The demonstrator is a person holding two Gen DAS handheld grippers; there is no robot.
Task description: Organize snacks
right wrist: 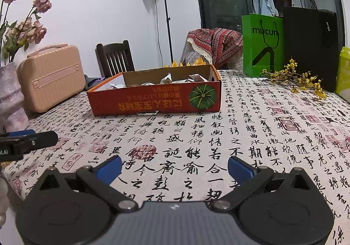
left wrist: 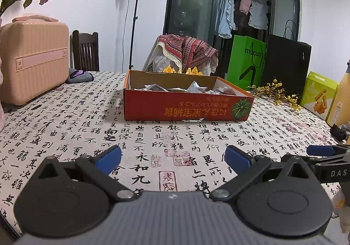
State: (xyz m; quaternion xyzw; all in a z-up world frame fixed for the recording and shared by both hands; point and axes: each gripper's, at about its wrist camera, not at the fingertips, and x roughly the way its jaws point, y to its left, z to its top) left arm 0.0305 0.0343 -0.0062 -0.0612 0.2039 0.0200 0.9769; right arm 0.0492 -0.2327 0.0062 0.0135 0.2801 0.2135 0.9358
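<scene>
While both tools hang low over the calligraphy-printed white tablecloth (left wrist: 65, 118), neither holds anything: the left gripper (left wrist: 172, 158) has its blue-padded jaws spread wide with only cloth between them, and the right gripper (right wrist: 174, 168) stands equally agape beside it, its black arm showing at the right edge of the left wrist view. Ahead of both, well apart from the fingertips, sits the shallow orange cardboard box with a green pumpkin printed on its side (left wrist: 186, 107), and the small white-wrapped snack packets (left wrist: 198, 87) lie in a loose heap inside it; no packet shows on the cloth between box and grippers. A green-and-yellow carton (left wrist: 318, 95) stands at the table's far right, though whether it belongs to the job cannot be told. The scene fits either a gathering that is finished, with the snacks already boxed, or a sorting of the heap that lies ahead, so the step in hand is not settled. Any reach into the box would call for clearing its near wall and pinching one thin, crinkly wrapper.
</scene>
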